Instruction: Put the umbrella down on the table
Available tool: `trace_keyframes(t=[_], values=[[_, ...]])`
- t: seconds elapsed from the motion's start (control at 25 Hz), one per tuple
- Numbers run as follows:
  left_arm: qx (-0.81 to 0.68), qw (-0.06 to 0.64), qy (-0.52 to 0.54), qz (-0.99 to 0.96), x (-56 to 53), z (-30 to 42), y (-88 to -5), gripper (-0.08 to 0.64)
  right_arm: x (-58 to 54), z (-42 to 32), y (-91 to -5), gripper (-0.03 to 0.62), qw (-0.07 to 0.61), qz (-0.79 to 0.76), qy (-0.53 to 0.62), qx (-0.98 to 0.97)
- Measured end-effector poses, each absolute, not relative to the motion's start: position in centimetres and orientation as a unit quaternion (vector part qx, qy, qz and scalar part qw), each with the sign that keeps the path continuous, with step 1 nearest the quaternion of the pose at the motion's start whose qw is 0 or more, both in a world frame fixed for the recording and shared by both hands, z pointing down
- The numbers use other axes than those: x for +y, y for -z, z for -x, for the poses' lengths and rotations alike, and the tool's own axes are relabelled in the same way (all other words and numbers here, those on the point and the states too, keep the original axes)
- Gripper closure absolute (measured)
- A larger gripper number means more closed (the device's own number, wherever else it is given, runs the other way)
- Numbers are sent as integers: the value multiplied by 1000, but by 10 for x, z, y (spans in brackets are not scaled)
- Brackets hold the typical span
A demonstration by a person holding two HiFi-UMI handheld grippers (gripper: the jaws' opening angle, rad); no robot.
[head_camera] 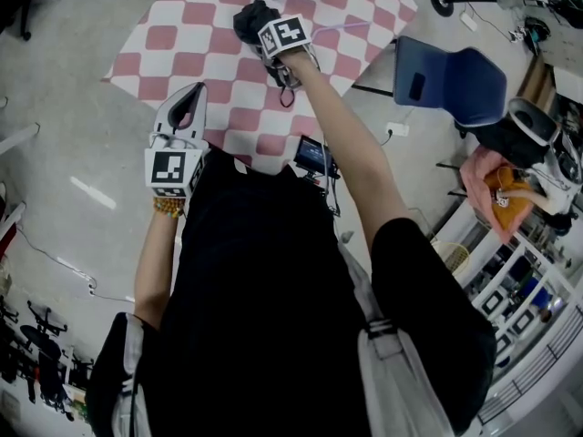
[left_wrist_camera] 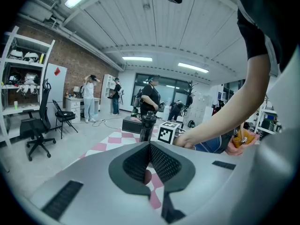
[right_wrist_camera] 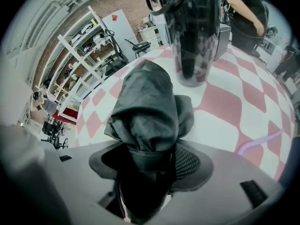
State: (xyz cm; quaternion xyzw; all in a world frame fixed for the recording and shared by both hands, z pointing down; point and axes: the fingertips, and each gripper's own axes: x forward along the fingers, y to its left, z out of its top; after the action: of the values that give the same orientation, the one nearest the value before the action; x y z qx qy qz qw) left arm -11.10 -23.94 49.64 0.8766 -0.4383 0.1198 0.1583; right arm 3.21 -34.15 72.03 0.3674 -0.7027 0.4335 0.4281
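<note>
A folded black umbrella (right_wrist_camera: 147, 107) lies on the pink-and-white checked table (head_camera: 182, 35), at its far middle, and shows as a dark bundle (head_camera: 250, 18) in the head view. My right gripper (head_camera: 264, 27) points steeply down over it. In the right gripper view the umbrella's near end sits between the jaws of that gripper (right_wrist_camera: 150, 161), which stand wide, and I see no pad pressing on the fabric. My left gripper (head_camera: 187, 107) hovers at the table's near edge, level, its pads (left_wrist_camera: 151, 159) together with nothing between them.
A tall black bottle (right_wrist_camera: 194, 32) stands upright just beyond the umbrella. A lilac cord (head_camera: 346, 30) trails to the right on the cloth. A blue chair (head_camera: 451, 80) is off the table's right side, with shelving at lower right. Several people stand in the room beyond.
</note>
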Motion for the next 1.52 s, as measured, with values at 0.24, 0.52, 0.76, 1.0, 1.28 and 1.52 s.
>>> trace_keyframes(t=[0.24,0.52,0.76,1.0,1.28,1.52], values=[[-435,153,-123,-879,-235,109,-494,545,-337,-36,-717,327,423,-371,-439,-701],[-428,145,-122,-884,-233,101,-488,545,-334,-42,-706,327,420,-372,-434,-705],[-419,139,-124,-889,-227,92,-487,545,-333,-49,-689,327,408,-378,-424,-715],[-413,134,-127,-892,-223,84,-485,545,-332,-55,-669,327,397,-381,-410,-728],[-405,124,-124,-897,-223,76,-482,545,-327,-54,-645,327,383,-382,-391,-744],[-401,118,-125,-900,-223,71,-478,545,-321,-56,-619,327,376,-389,-358,-761]])
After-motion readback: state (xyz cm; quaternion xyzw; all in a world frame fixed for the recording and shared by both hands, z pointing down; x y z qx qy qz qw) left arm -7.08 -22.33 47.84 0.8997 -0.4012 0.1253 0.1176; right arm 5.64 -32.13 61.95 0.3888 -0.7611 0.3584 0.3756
